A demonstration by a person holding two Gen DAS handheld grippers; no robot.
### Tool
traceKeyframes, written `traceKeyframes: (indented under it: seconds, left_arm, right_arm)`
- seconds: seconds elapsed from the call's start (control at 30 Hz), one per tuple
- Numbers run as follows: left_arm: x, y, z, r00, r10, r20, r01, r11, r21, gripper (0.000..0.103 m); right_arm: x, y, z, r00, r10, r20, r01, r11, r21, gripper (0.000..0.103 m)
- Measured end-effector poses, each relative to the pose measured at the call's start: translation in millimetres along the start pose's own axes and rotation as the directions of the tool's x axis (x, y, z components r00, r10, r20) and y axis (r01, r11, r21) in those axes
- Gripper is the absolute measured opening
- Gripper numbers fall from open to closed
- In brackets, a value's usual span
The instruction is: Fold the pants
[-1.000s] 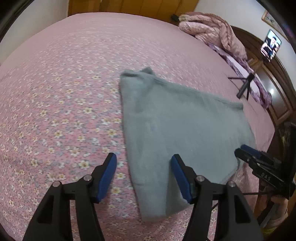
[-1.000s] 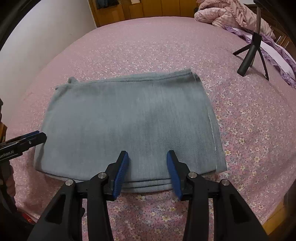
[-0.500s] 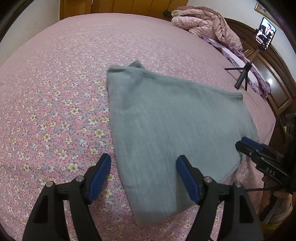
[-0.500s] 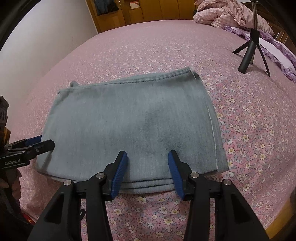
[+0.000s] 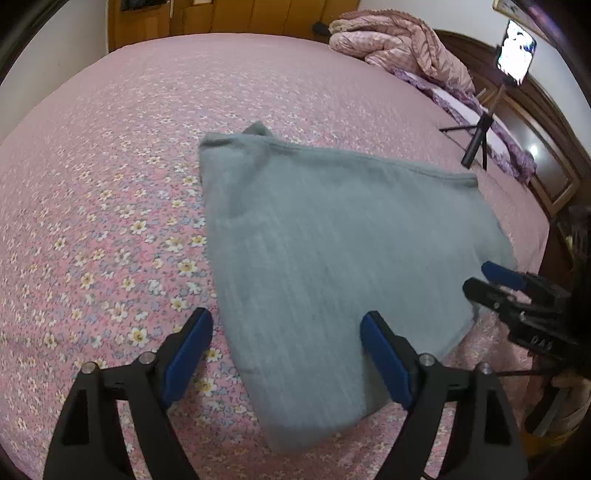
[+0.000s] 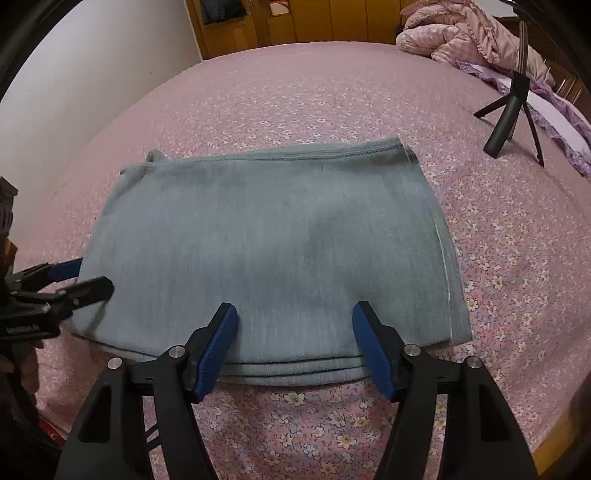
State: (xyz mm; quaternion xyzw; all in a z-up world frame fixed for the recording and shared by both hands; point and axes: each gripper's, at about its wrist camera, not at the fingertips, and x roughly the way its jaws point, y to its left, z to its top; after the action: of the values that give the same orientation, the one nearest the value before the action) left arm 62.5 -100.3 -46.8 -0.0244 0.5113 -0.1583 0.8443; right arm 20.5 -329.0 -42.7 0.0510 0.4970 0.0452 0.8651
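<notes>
Grey-blue pants (image 6: 266,251) lie folded into a flat, layered rectangle on the pink flowered bedspread (image 6: 295,92). In the left wrist view the same pants (image 5: 332,251) run from the middle to the lower right. My left gripper (image 5: 286,347) hovers over the folded corner nearest it, jaws opening, nothing pressed between its blue pads. My right gripper (image 6: 293,343) hangs above the stacked near edge, jaws also opening and holding nothing. Each gripper shows at the side of the other's view: the right gripper (image 5: 495,280) and the left gripper (image 6: 85,278).
A small black tripod (image 6: 513,114) stands on the bed at the right, bearing a lit phone (image 5: 515,57). A crumpled pink quilt (image 5: 399,44) lies at the far end by the dark wooden headboard (image 5: 546,147). Wooden cabinets (image 6: 295,22) line the far wall.
Both grippers have widened their jaws over the folded pants. The views have shifted slightly, so more of the far wall shows; the pants lie still.
</notes>
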Motion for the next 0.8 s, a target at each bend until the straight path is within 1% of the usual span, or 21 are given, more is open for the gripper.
traceKeyframes:
  seconds: [0.07, 0.13, 0.23, 0.33, 0.47, 0.63, 0.7, 0.77, 0.8]
  left_arm:
    - [-6, 7, -2, 1.000, -0.014, 0.010, 0.014, 0.999, -0.037, 0.076]
    - [-10, 14, -3, 1.000, -0.001, 0.023, 0.002, 0.998, -0.066, 0.071]
    - [-14, 19, -2, 0.998, 0.047, 0.052, -0.042, 0.995, -0.093, 0.070]
    - [-8, 17, 0, 0.997, 0.070, 0.044, -0.066, 0.994, -0.084, 0.070]
    - [-1, 13, 4, 0.997, 0.071, 0.044, -0.068, 0.995, -0.067, 0.072]
    - [3, 13, 8, 0.997, 0.069, 0.046, -0.066, 0.996, -0.066, 0.072]
    - [2, 14, 7, 0.998, 0.050, 0.045, -0.047, 0.996, -0.070, 0.065]
    - [1, 13, 8, 0.999, 0.012, 0.045, -0.008, 0.997, -0.074, 0.040]
    - [0, 13, 8, 0.999, -0.010, 0.042, 0.013, 0.997, -0.077, 0.036]
  right_arm:
    - [-2, 0, 1, 1.000, -0.005, -0.011, 0.005, 1.000, 0.005, 0.067]
    - [-6, -2, 0, 1.000, 0.003, -0.009, -0.003, 1.000, 0.027, 0.066]
    - [-11, -7, -2, 1.000, 0.023, -0.009, -0.022, 0.999, 0.047, 0.066]
    - [-14, -9, -2, 1.000, 0.008, -0.001, -0.008, 0.999, 0.044, 0.066]
    - [-13, -13, -4, 1.000, 0.019, 0.001, -0.020, 0.998, 0.068, 0.067]
    - [-8, -11, -6, 1.000, 0.013, -0.003, -0.013, 0.998, 0.057, 0.067]
    - [-5, -11, -7, 1.000, 0.012, -0.005, -0.012, 0.998, 0.059, 0.067]
    - [-5, -11, -7, 1.000, 0.010, -0.005, -0.010, 0.998, 0.057, 0.067]
    - [-5, -11, -7, 1.000, 0.009, -0.005, -0.009, 0.998, 0.055, 0.067]
